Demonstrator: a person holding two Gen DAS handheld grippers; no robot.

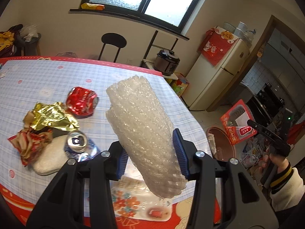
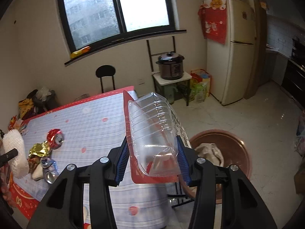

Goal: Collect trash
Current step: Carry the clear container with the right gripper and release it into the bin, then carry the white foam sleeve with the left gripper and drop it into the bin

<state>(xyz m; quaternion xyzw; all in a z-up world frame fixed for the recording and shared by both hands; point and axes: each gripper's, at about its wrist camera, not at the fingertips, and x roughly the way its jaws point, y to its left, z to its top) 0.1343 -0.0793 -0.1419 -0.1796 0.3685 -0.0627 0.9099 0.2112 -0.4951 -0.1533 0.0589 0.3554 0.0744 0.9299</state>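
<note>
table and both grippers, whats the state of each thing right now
left gripper: shut on bubble wrap roll
bubble wrap roll: held up off the table
right gripper: shut on clear plastic package
clear plastic package: empty, held in the air
red can: crushed, lying on the table
blue can: crushed, on its side
gold wrapper: crumpled
brown bin: open, crumpled stuff inside

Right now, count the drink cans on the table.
3: a crushed red can behind the gold wrapper, and two silver-blue cans nearer the table edge. More may be hidden.
</note>
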